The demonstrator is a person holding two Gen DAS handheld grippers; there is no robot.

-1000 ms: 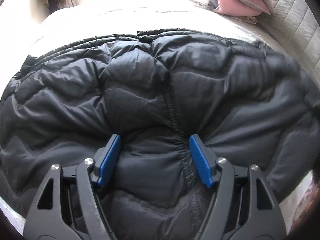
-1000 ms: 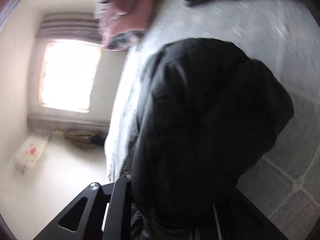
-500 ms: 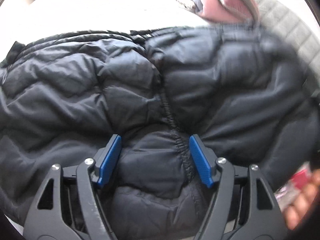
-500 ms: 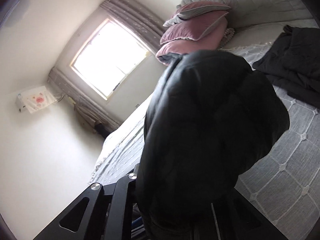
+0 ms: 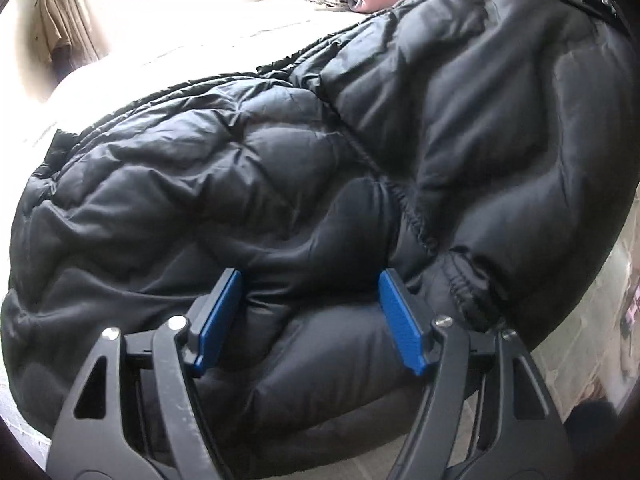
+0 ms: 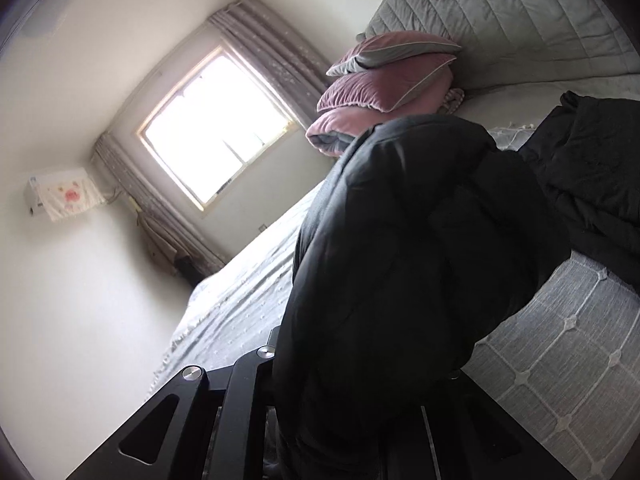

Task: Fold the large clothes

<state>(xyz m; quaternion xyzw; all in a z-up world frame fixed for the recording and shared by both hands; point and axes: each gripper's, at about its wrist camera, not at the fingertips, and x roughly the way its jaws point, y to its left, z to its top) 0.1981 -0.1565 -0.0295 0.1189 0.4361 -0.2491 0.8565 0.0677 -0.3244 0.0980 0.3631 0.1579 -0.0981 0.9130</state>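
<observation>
Swinging the jacket's right side up and over since a second ago, right gripper clamps the lifted sleeve, left gripper wide open pressing jacket on bed, fold underway.

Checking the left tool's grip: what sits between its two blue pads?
In the left wrist view, a puffed fold of the black down jacket sits between the open left tool's pads.

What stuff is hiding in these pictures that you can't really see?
- Right gripper fingertips: right wrist view, buried under the black puffer jacket, so the grip can't be confirmed.
- Jacket's lower edge: left wrist view, cut off by the frame.
- Outside the window: right wrist view, washed out by glare.
</observation>
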